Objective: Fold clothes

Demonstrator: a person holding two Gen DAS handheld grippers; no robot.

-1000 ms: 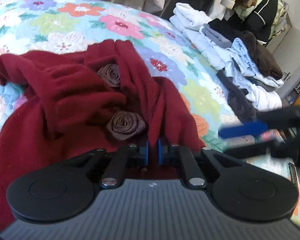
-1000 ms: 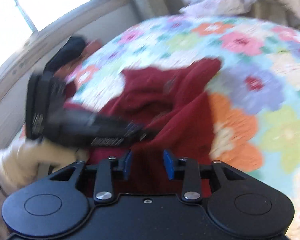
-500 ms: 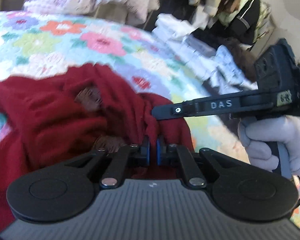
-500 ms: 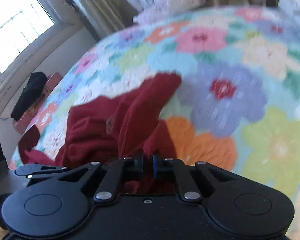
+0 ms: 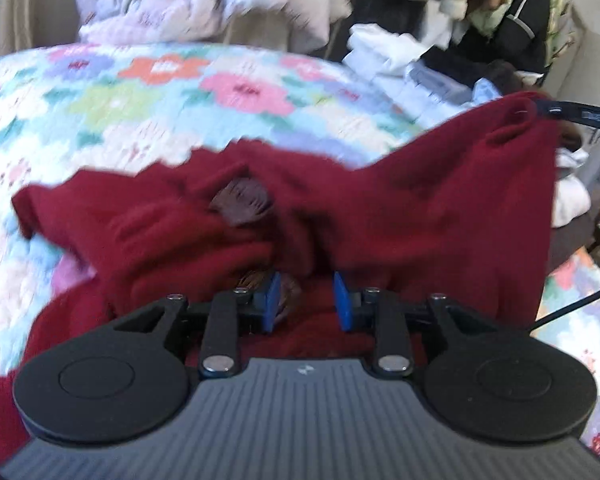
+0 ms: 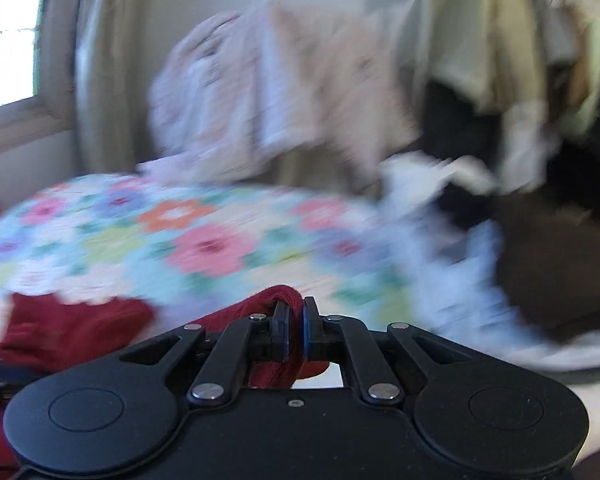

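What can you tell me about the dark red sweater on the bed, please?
The dark red sweater looks like a soft knit with a brown fabric rosette on its front. It lies crumpled on the floral quilt, not yet folded. One edge is lifted off the bed, pinched in the shut right gripper, and hangs stretched from there. The left gripper has just been opening; cloth lies between its pads, which do not press on it.
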